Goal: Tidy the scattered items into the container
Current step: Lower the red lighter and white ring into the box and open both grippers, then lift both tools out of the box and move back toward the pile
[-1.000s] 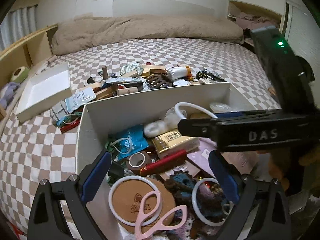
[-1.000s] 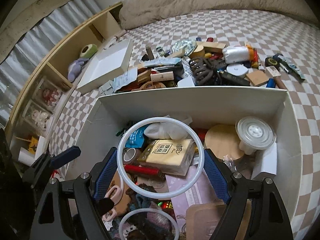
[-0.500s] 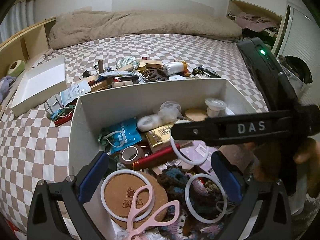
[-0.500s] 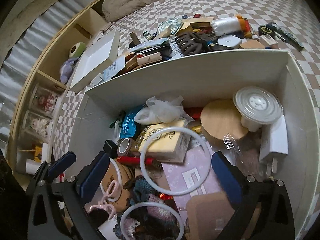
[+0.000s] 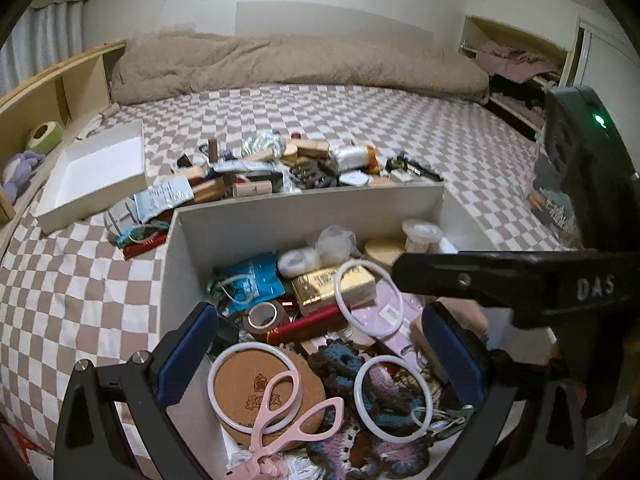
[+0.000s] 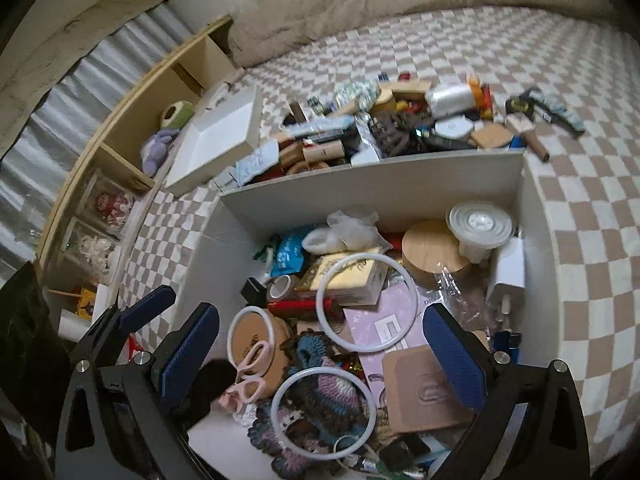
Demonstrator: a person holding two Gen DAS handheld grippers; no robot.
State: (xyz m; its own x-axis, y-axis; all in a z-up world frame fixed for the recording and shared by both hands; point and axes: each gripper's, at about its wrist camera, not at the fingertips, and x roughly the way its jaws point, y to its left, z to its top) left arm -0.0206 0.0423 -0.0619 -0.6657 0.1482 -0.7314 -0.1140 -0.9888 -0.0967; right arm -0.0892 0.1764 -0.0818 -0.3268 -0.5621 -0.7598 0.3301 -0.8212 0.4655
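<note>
Both claws, left claw (image 5: 320,354) and right claw (image 6: 320,354), gape empty over the white box (image 6: 372,178); scattered items (image 6: 400,124) heaped on the bed at its 12 o'clock look light, small, rigid—pinch each across its narrow middle.
</note>
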